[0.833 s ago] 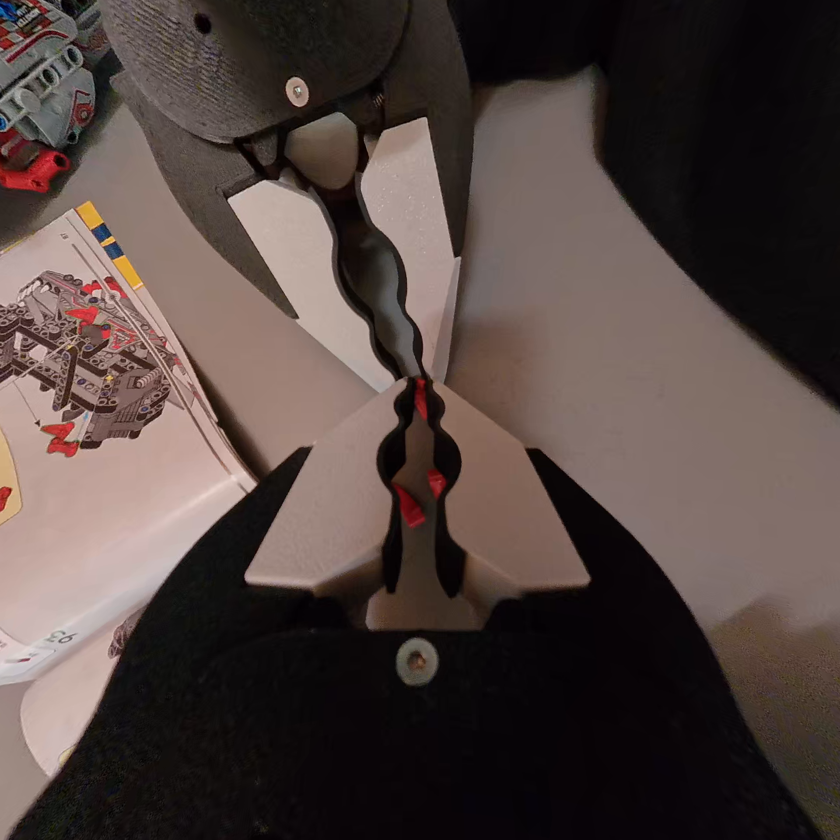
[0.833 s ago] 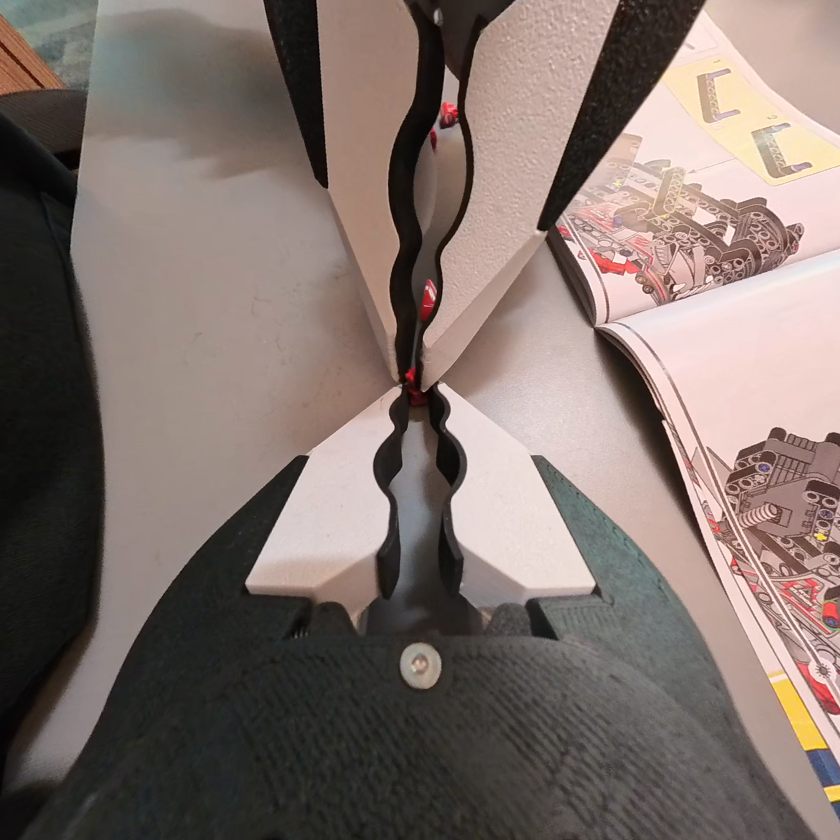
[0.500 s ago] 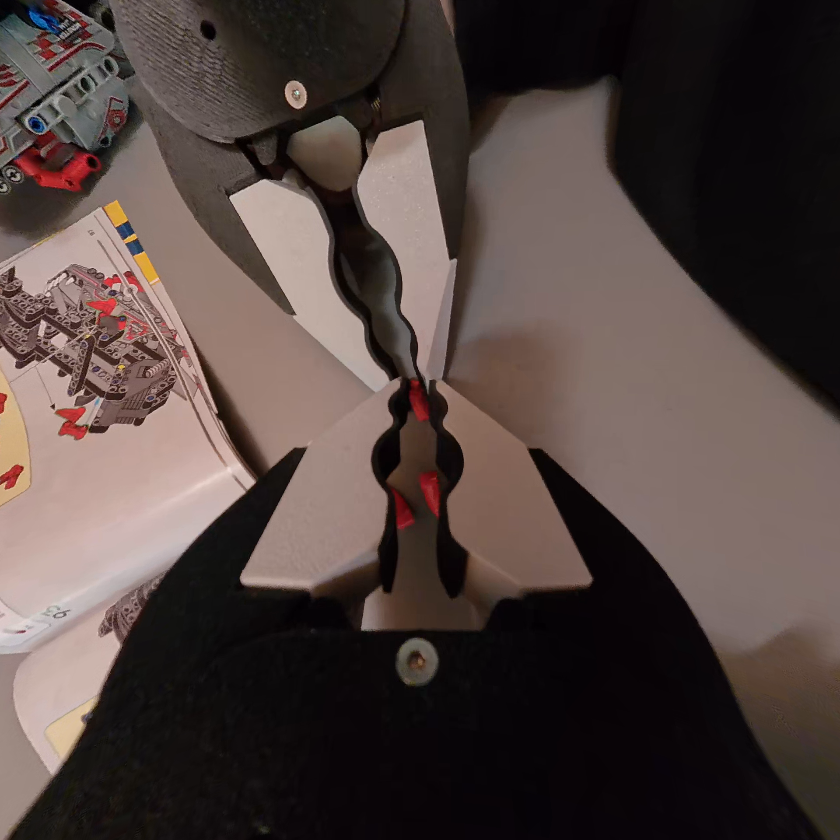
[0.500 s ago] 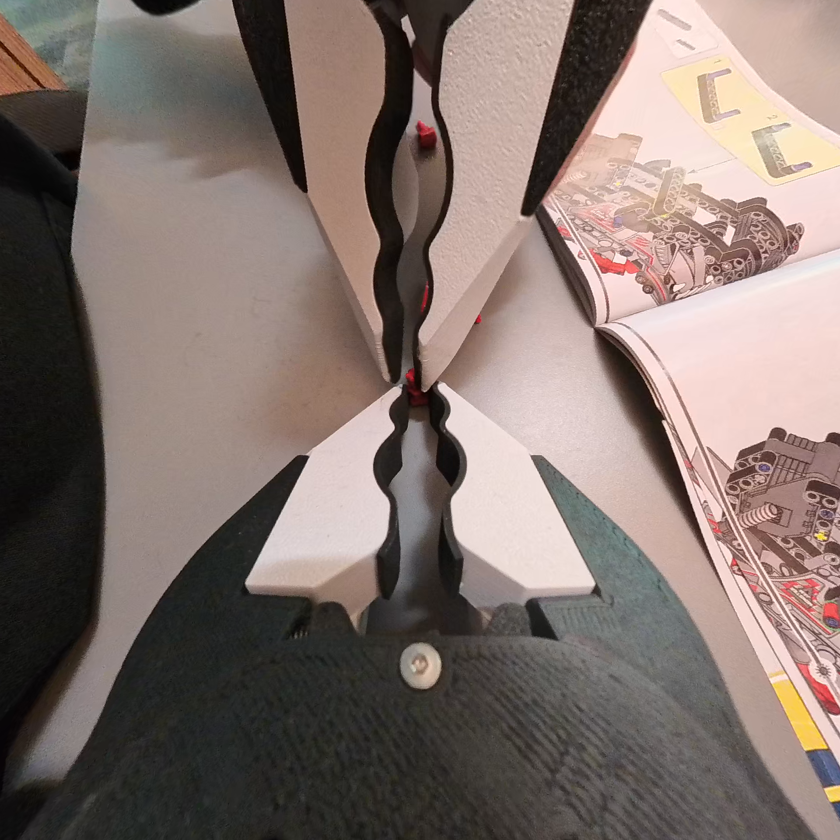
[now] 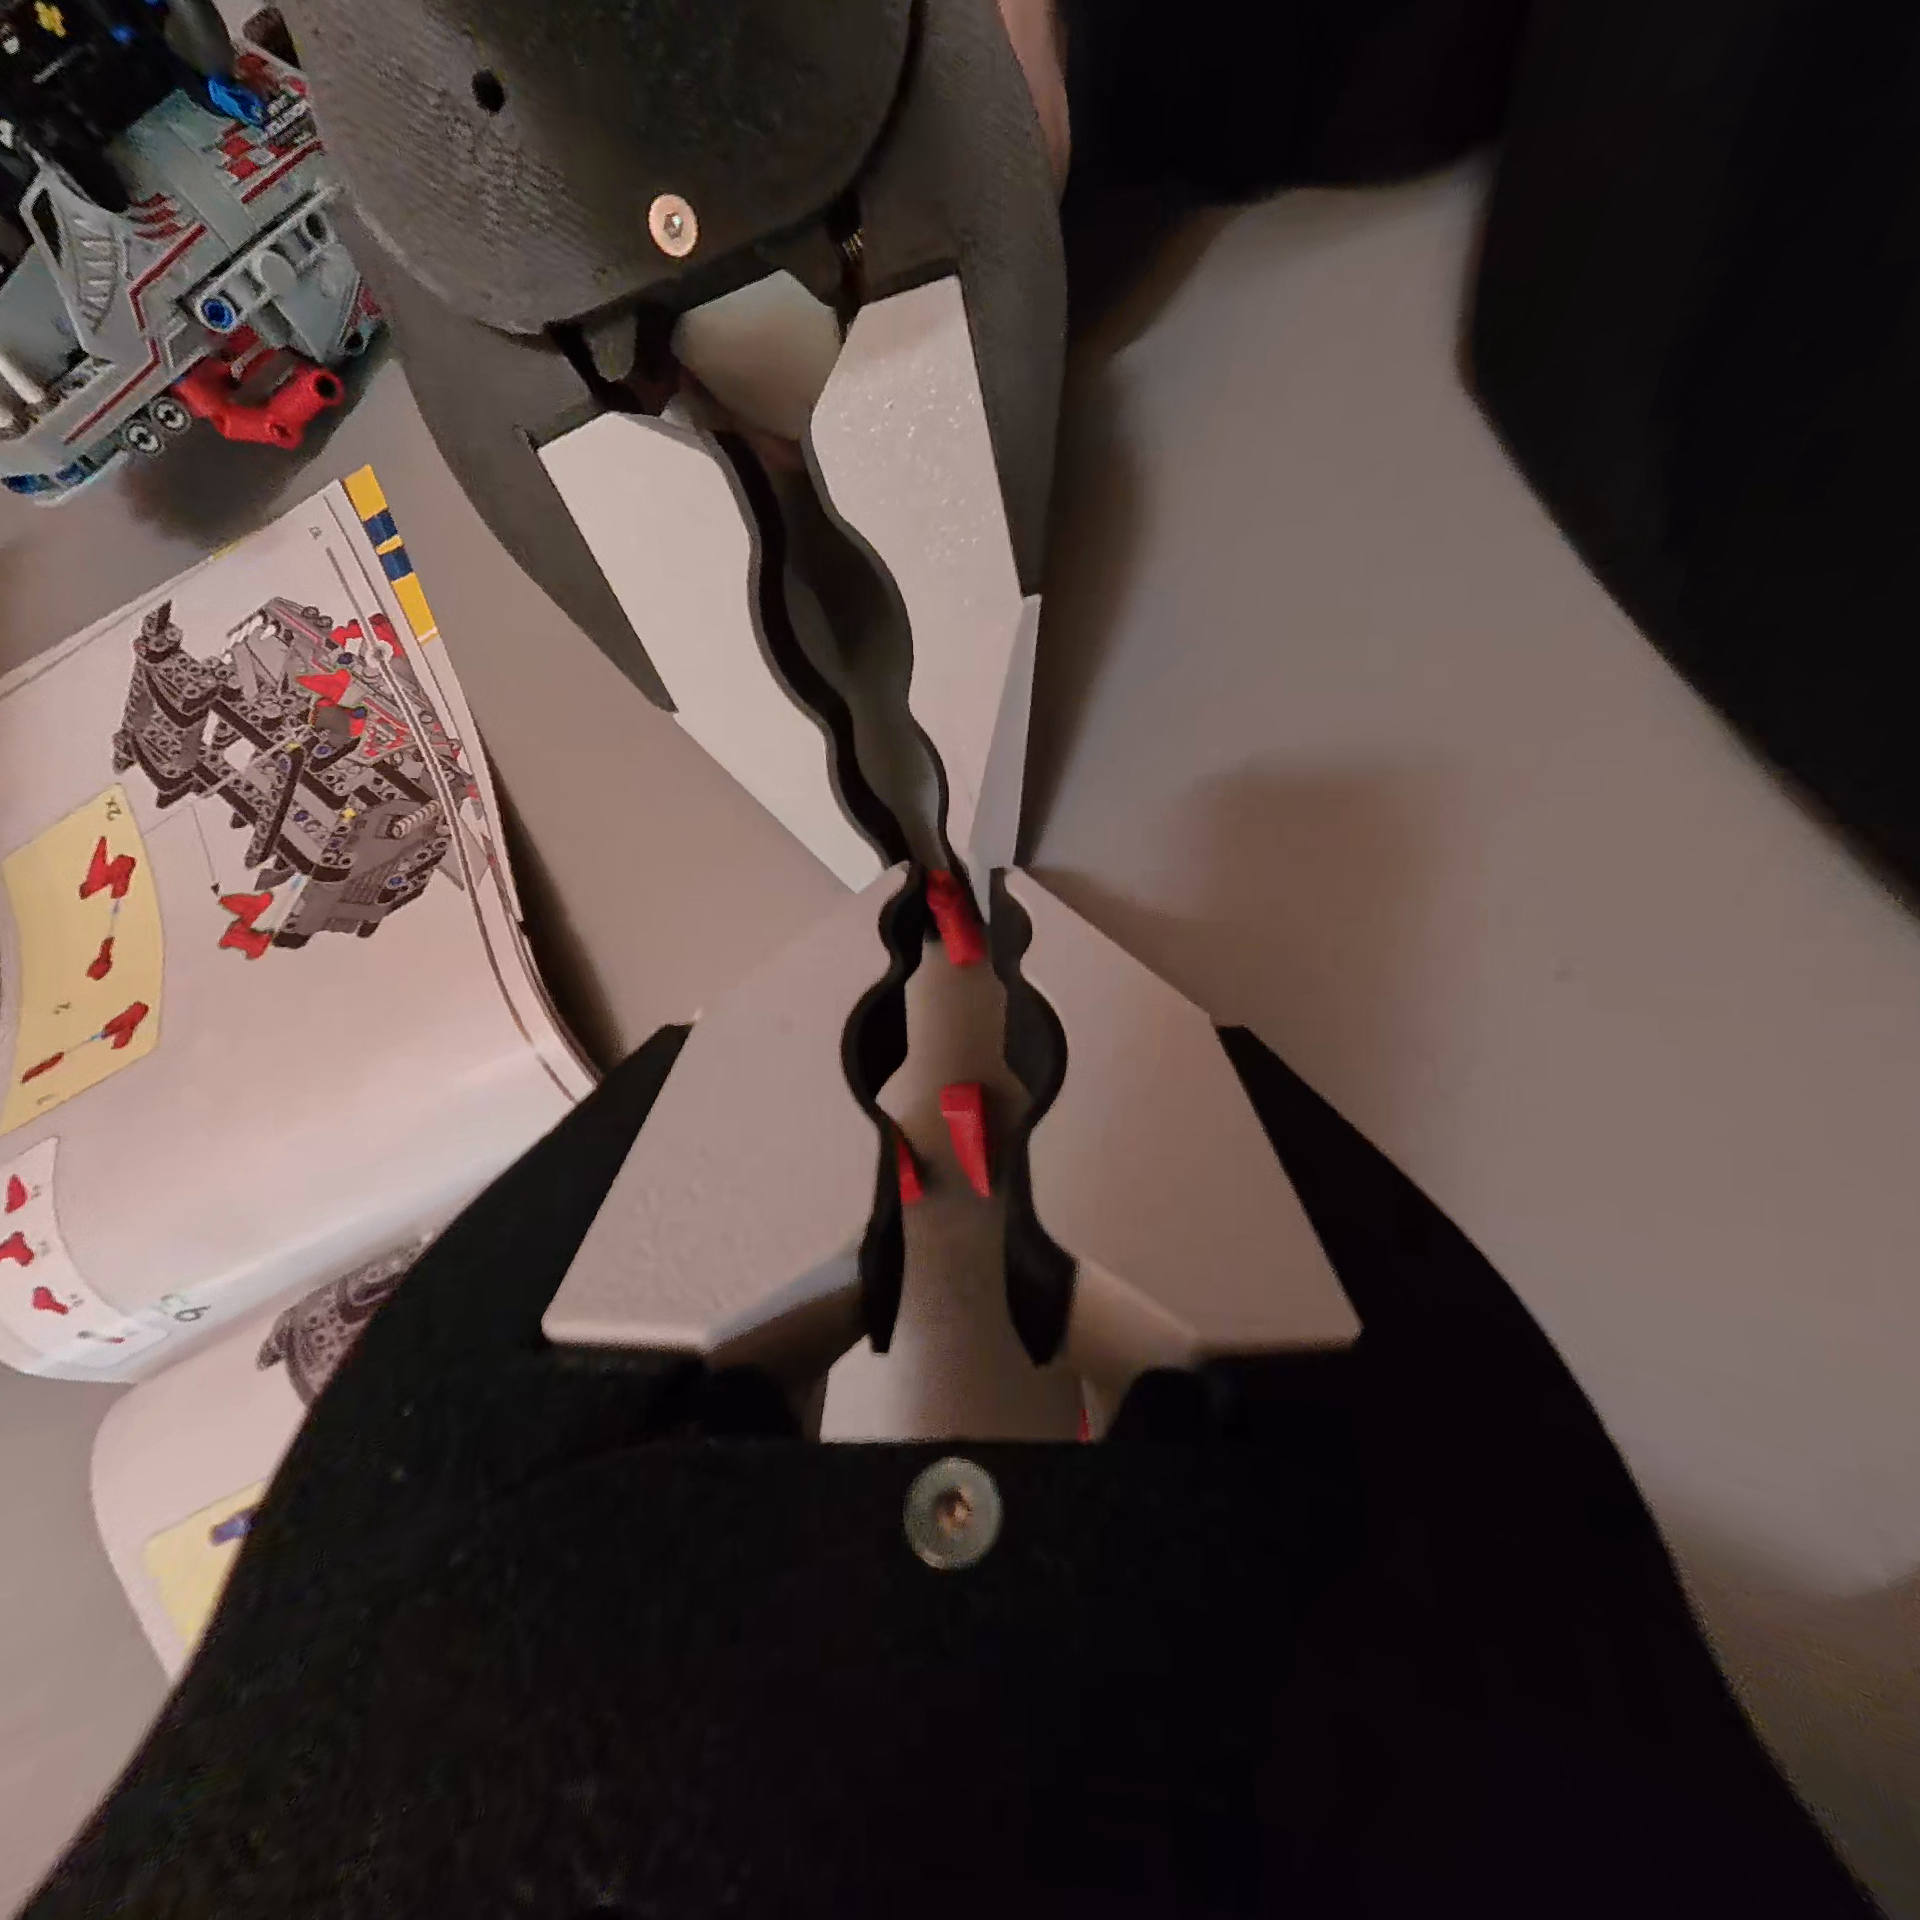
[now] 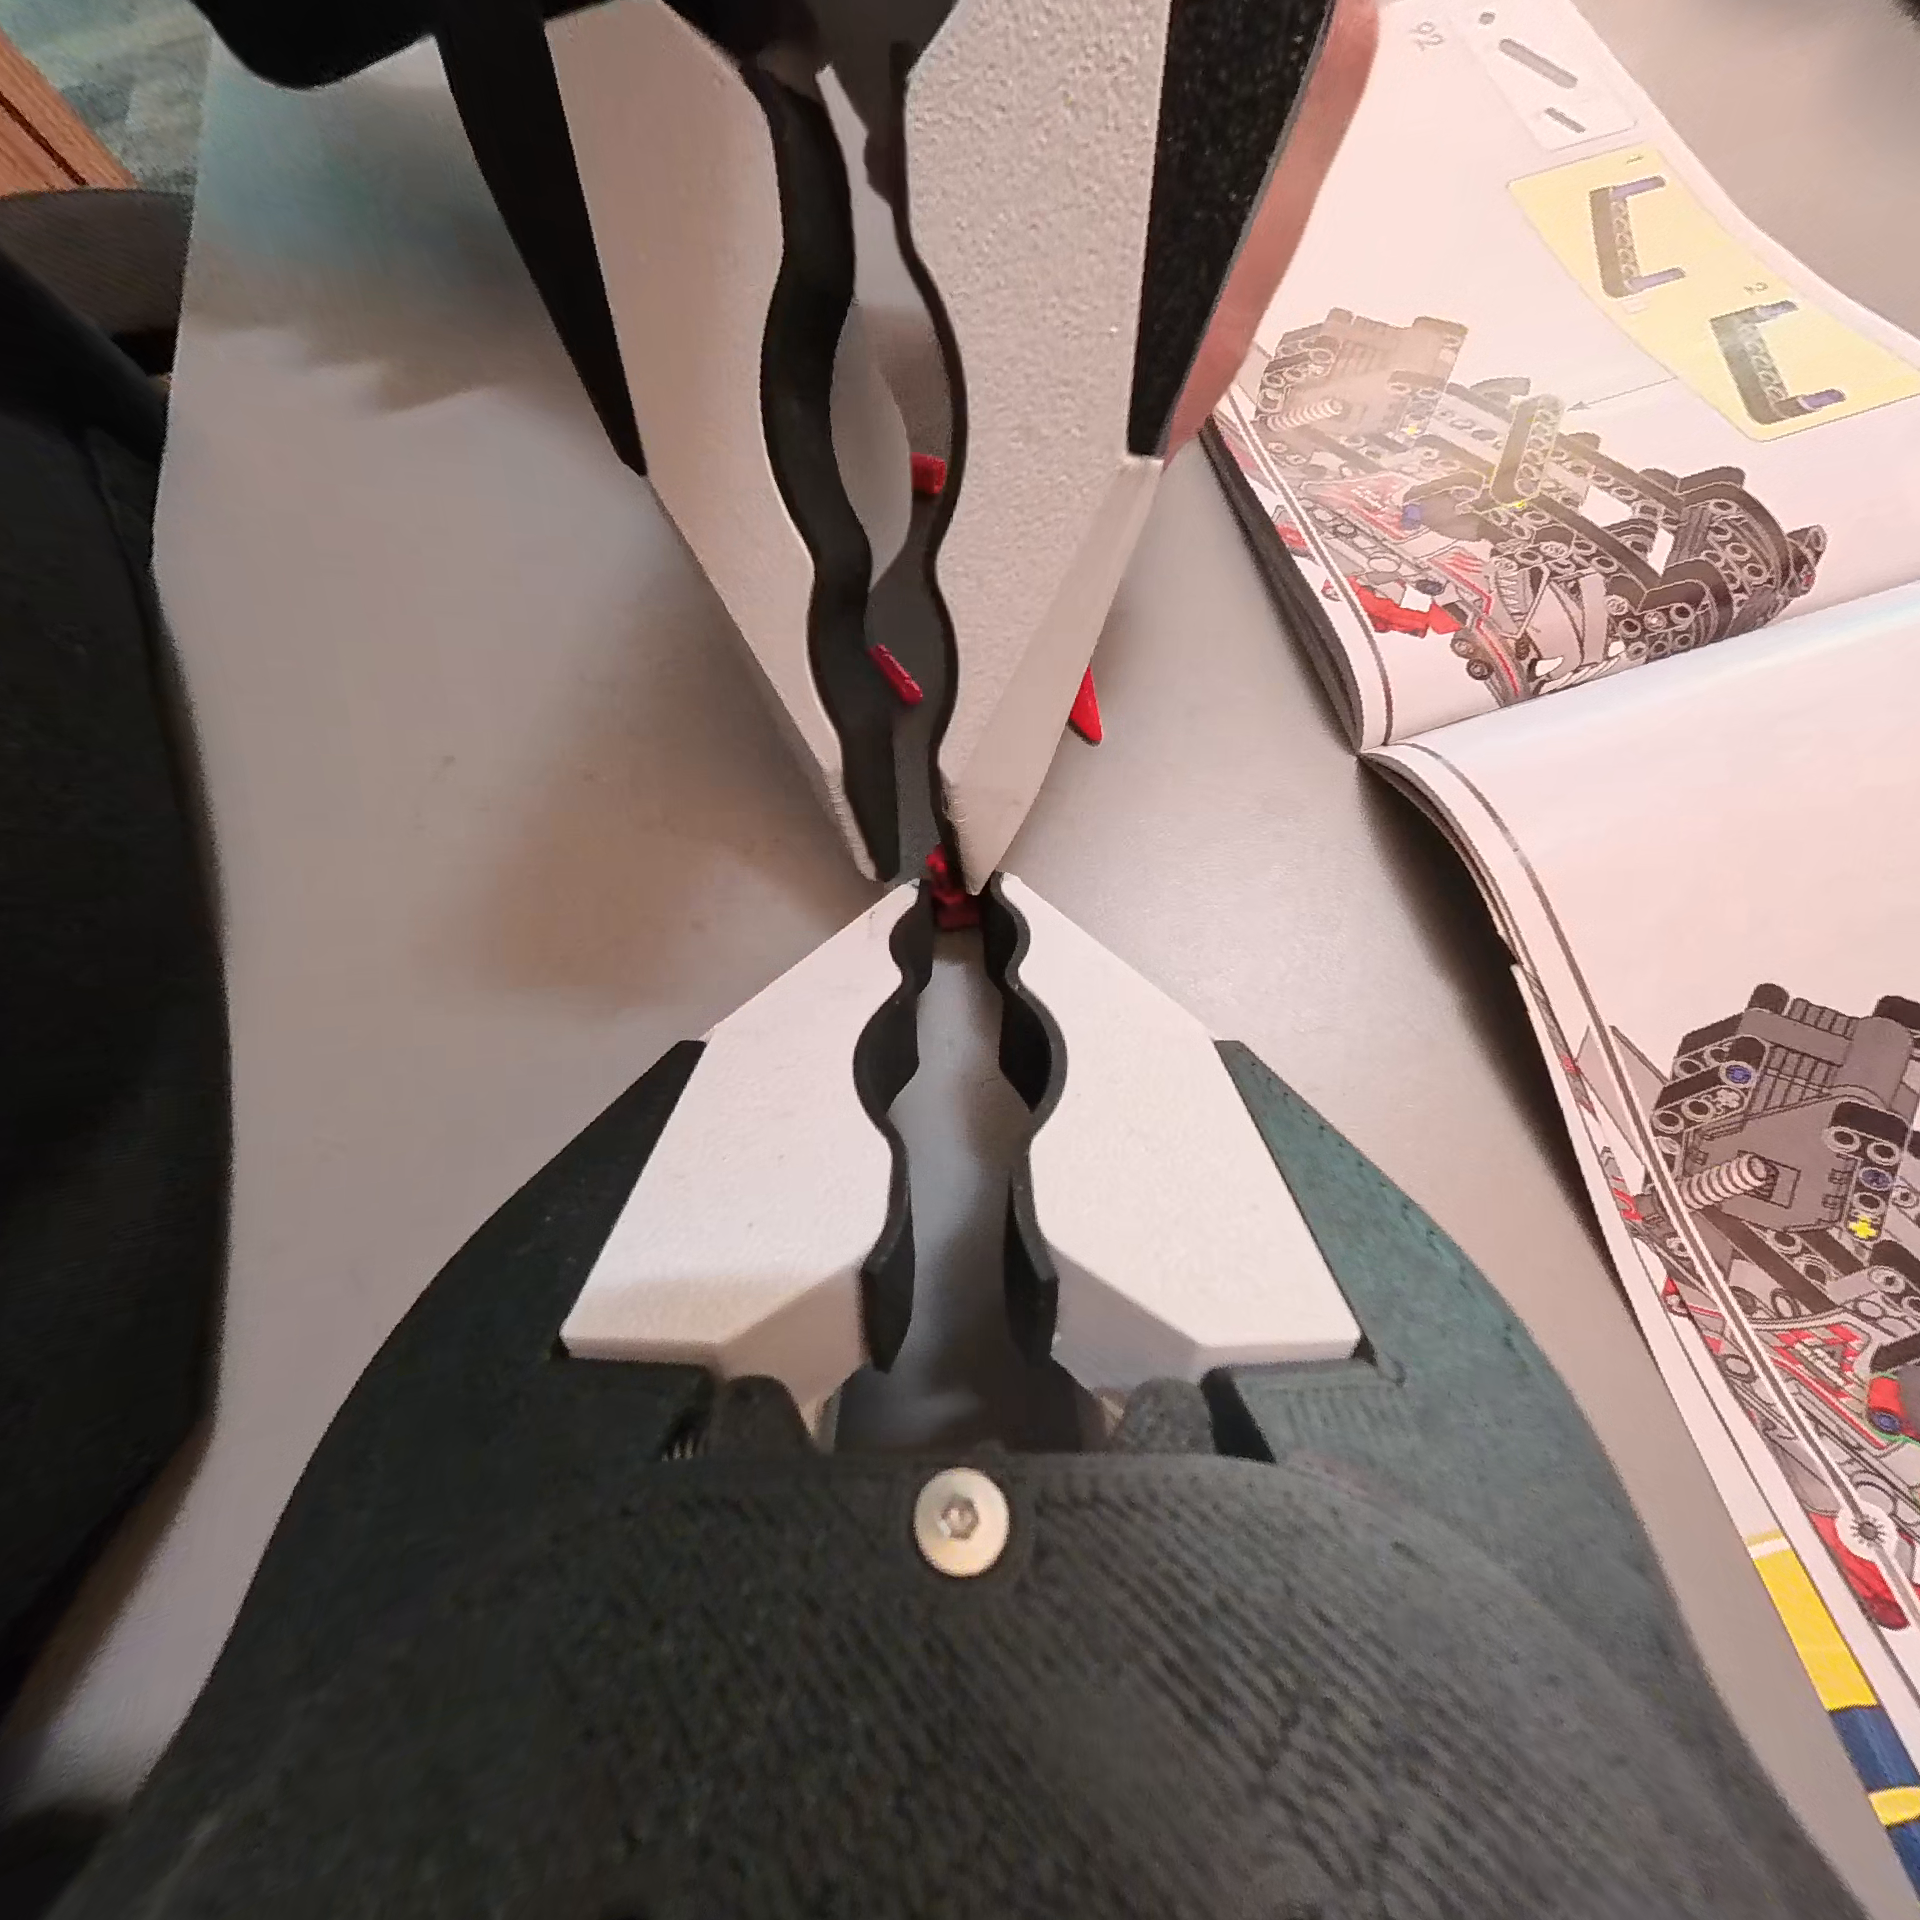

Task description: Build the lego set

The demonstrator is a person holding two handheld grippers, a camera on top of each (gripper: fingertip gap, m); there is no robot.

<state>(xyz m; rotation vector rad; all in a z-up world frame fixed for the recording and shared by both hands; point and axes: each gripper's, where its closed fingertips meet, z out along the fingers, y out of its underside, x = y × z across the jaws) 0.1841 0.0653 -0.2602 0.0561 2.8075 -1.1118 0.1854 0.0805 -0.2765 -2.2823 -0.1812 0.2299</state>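
Observation:
My left gripper (image 5: 956, 899) and my right gripper (image 6: 951, 896) meet tip to tip above the grey table (image 5: 1351, 987). A small red lego piece (image 5: 954, 925) sits pinched where the tips meet, and it also shows in the right wrist view (image 6: 945, 891). Both pairs of jaws stand nearly closed around it; whether it is one piece or two joined is hidden. The right gripper (image 5: 930, 857) comes in from the top of the left wrist view. The left gripper (image 6: 925, 857) comes in from the top of the right wrist view.
Loose red pieces (image 5: 966, 1132) (image 6: 896, 673) lie on the table under the grippers. An open instruction booklet (image 5: 260, 883) (image 6: 1610, 582) lies beside them. A grey and red lego model (image 5: 156, 281) stands beyond it. A person's dark clothing (image 6: 83, 779) borders the table.
Both grippers stayed tip to tip on the red piece. The left gripper turned, so the booklet slid and more of the lego model came into its view.

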